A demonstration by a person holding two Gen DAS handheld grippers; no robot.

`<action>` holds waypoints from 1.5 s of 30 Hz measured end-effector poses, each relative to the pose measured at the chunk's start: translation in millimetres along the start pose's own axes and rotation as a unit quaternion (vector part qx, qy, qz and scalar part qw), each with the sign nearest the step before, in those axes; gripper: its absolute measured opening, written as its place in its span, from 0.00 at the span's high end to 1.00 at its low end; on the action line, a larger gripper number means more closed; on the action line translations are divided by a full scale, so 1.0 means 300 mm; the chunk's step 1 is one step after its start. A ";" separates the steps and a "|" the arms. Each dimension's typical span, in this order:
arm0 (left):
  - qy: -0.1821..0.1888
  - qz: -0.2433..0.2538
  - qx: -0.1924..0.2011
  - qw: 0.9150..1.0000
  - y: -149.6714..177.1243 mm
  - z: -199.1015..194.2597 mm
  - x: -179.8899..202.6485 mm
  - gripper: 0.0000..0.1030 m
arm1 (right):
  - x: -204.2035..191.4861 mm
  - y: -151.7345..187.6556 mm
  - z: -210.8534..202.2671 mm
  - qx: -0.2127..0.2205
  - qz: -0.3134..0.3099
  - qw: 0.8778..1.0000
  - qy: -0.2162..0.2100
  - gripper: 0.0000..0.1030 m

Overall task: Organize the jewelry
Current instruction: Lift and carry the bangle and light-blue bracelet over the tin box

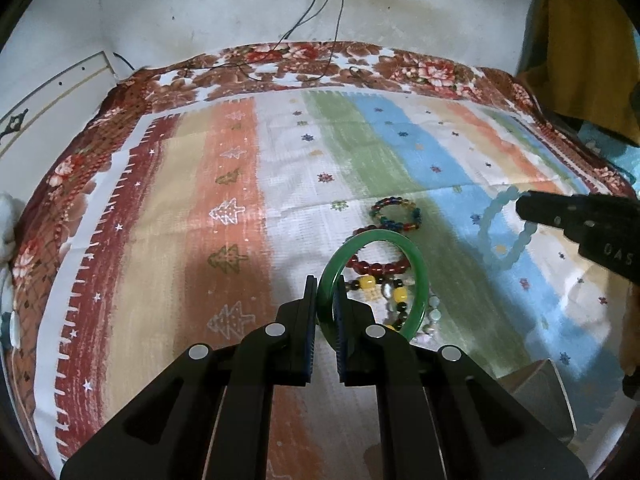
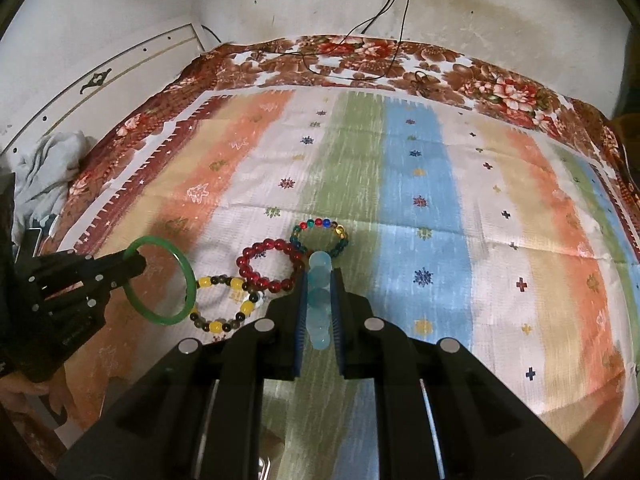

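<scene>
I am holding the green bangle (image 1: 404,256) in my left gripper (image 1: 325,312), its two fingers pressed together on the lower left of the ring, so the smooth, glossy hoop is standing upright above the bedspread. From the right wrist view the same bangle (image 2: 188,276) is hanging clear of the cloth, pinched at its upper left edge by the left gripper (image 2: 136,266).

In my right gripper (image 2: 319,304) I am clamping the pale blue bead bracelet (image 2: 320,304), a strand of round, translucent, milky beads running edge-on between the blue ribbed pads (image 2: 335,312). The left wrist view is showing that bracelet (image 1: 490,232) as an open loop dangling from the tip of the right gripper (image 1: 520,206).

Three more bracelets are lying flat on the cloth between my two grippers: a ring of clear dark red beads (image 2: 270,266), a ring of mixed red, blue, green and amber glass beads (image 2: 322,236) touching its far right side, and a looser ring of chunky yellow and small dark beads (image 2: 224,306) just nearer to me. All are resting on a woven, striped bedspread (image 2: 440,216) with orange, green, blue and cream bands, small cross and tree motifs, and a brown floral border. Black cables (image 2: 384,12) are trailing down the stained white wall onto it.
</scene>
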State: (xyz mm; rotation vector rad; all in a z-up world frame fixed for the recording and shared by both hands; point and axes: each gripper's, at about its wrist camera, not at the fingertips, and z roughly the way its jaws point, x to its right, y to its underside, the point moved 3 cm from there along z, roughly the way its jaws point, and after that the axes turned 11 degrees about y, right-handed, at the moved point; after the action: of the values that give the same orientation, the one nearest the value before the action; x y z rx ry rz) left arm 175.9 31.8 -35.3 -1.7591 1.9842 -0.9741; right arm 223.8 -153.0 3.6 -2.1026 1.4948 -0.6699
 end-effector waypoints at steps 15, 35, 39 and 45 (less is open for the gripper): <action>0.024 0.012 0.002 1.000 0.053 -0.066 0.063 0.93 | 0.004 0.056 -0.089 0.021 0.011 1.000 -0.015 0.88; 0.032 0.012 0.013 0.999 0.132 -0.141 0.110 0.93 | -0.062 0.117 -0.221 0.040 -0.020 0.997 -0.058 0.88; 0.037 0.013 0.014 0.999 0.139 -0.145 0.117 0.93 | -0.059 0.136 -0.236 0.035 -0.014 0.996 -0.078 0.88; 0.047 0.021 0.024 0.998 0.152 -0.168 0.140 0.93 | -0.080 0.145 -0.284 0.043 -0.017 0.992 -0.119 0.88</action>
State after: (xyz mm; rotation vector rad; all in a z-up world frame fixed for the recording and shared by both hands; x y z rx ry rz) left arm 101.8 6.0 -21.1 -1.6673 2.0283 -1.1006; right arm 131.9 -151.0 39.0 -2.0641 1.2804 -0.4684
